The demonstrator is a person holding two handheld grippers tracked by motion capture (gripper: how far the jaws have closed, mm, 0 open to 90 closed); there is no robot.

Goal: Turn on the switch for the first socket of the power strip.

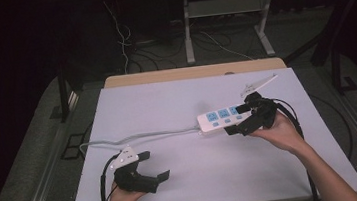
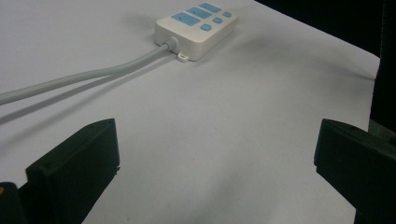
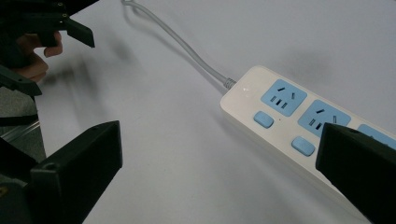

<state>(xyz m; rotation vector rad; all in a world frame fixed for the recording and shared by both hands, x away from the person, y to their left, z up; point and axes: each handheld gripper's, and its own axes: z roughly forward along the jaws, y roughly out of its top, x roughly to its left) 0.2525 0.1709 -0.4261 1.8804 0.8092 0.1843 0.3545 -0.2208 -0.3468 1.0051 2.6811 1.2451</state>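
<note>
With the power strip (image 1: 223,117) lying near the table's (image 1: 166,101) right edge, the wide-open right gripper (image 1: 248,115) is best closed squarely across its end, while the left gripper (image 1: 146,169), also wide, is kept clear of the cord (image 1: 135,137).

White table top (image 1: 176,100) mostly bare: wide free room across far left, centre and near right. Obstacles: power strip (image 1: 222,118) lying right of centre, and its grey cable (image 1: 140,137) running left across the middle to the left edge, a low line splitting near from far. Left gripper (image 1: 154,166) sits near the front-left edge, jaws wide apart, bare surface between them and ahead up to the cable. Right gripper (image 1: 243,119) crowds the strip's right end, jaws apart, one over the strip; little room there.
</note>
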